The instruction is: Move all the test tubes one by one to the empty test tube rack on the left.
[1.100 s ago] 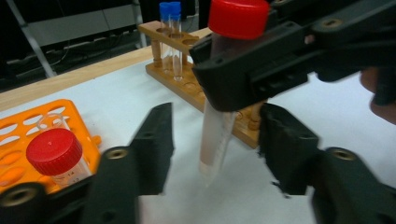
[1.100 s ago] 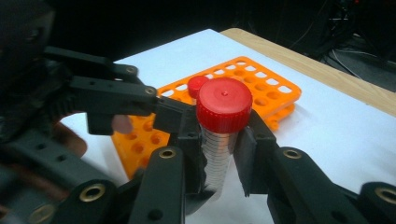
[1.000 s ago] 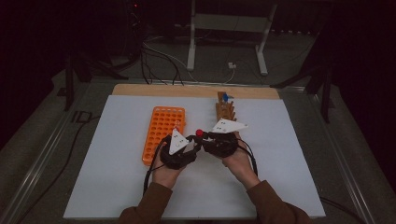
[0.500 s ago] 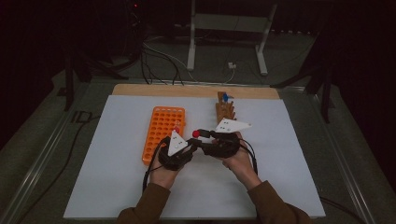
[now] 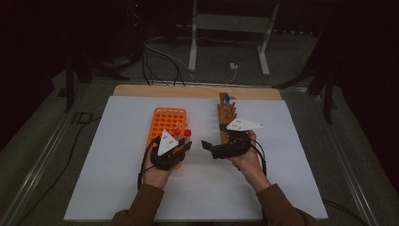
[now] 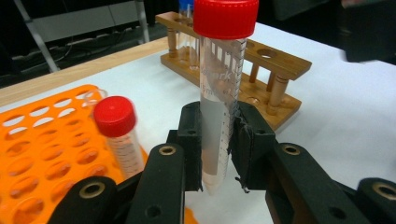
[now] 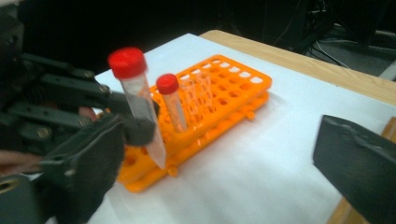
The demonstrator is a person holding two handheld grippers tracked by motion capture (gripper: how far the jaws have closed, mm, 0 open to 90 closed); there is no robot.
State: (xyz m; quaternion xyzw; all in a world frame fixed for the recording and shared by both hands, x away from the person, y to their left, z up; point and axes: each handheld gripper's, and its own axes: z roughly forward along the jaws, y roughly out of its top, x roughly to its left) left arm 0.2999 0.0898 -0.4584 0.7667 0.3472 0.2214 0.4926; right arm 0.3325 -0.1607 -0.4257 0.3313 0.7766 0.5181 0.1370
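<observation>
— Where is the clear plastic tube with the red screw cap (image 6: 218, 88)?

— Upright between the black jaws of the left gripper (image 6: 217, 149), clamped at its lower part; the pointed tip hangs just below the pads. In the high view the left gripper (image 5: 181, 147) holds it at the near right corner of the orange plastic rack (image 5: 162, 123).

— And the right gripper (image 5: 205, 144)?

— Its jaws have just been opening and stand wide, with nothing between them. It sits apart from the tube, in front of the brown wooden rack (image 5: 225, 117).

— Anything else in the orange rack?

— A second, shorter red-capped tube (image 6: 117, 130) stands in one of its holes, just beside the held one.

— The surface?

— A white sheet (image 5: 117, 188) covers the tabletop; a strip of pale wood (image 5: 141, 90) shows at the far edge. Beyond it the room is dark, with cables on the floor and a white metal stand (image 5: 226, 28).

— Materials?

— The orange rack is a glossy grid of round holes. The wooden rack has turned pegs and drilled holes, and holds a blue-capped tube (image 5: 227, 98). The held tube bears printed graduation marks.
</observation>
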